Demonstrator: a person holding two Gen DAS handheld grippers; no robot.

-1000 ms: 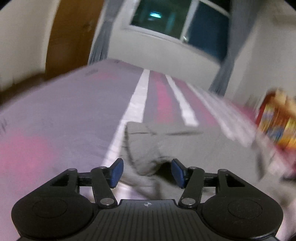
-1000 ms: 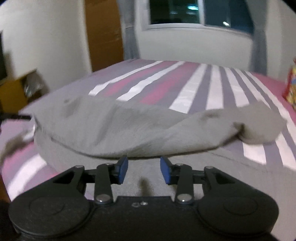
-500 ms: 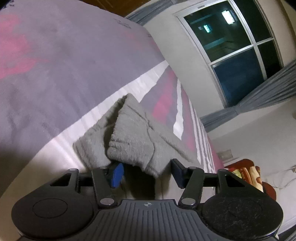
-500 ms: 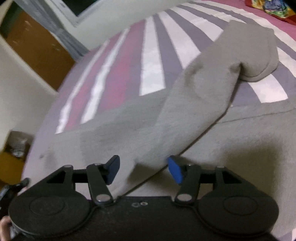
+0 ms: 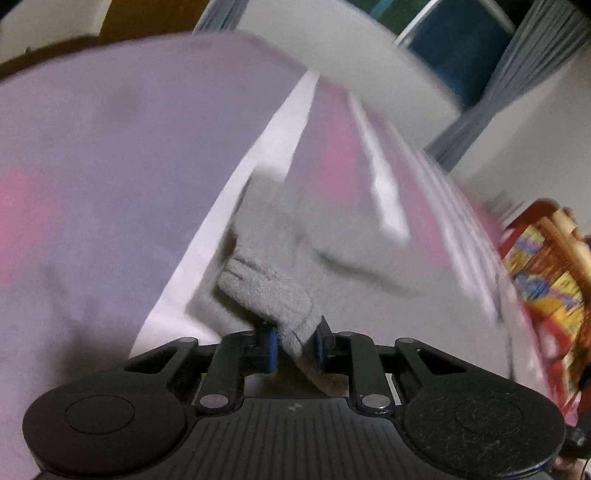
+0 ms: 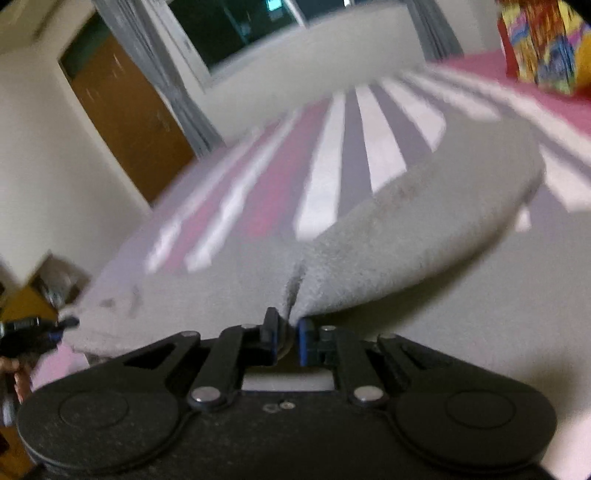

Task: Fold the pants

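grippers now clamped on pants, striped bed

You have one pair of grey pants lying on one striped bed. You hold two tools: the left tool and the right tool, each with two blue-padded fingers. At the far side you can count one window, one wooden door and one bright printed bag. Curtains hang at both sides of the window.
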